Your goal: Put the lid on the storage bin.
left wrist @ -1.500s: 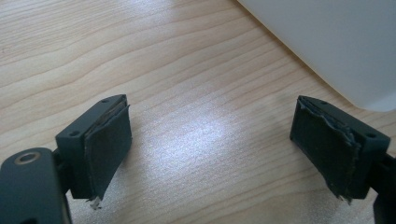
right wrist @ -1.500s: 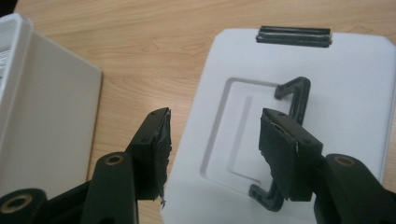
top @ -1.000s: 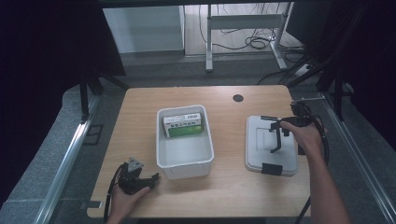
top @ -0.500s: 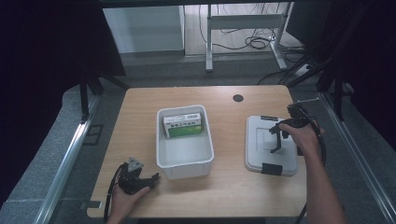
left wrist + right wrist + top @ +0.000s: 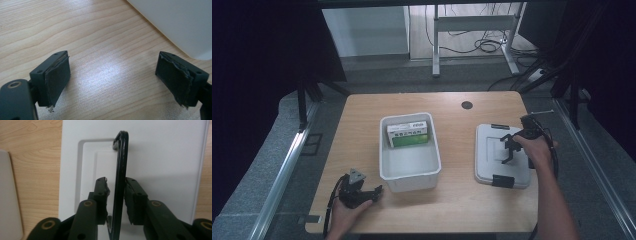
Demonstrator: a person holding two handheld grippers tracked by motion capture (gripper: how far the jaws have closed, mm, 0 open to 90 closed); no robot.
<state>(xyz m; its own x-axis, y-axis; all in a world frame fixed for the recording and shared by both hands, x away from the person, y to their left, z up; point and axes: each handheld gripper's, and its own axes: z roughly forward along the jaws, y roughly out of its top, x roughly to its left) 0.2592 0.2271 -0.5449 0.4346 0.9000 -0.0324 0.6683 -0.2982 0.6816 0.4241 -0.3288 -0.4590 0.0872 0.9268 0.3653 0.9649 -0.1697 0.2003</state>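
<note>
On the wooden worktop (image 5: 452, 205) a white open bin (image 5: 410, 152) sits near centre with a green-and-white carton (image 5: 408, 134) lying at its 12 o'clock end, and its grey lid (image 5: 503, 155) lies flat at 3 o'clock, well apart from it. The right claw (image 5: 510, 148) hangs over the lid; in the right gripper view its jaws stand narrow on either side of the lid's raised black wire handle (image 5: 120, 182), the right jaw touching it, the left just beside it, so the grip looks not quite closed. The left claw (image 5: 373, 192) rests wide at 7 o'clock by the bin's corner, holding nothing. The risk: the thin handle could pivot or slide between the pads, letting the lid swing, tilt or drop.
</note>
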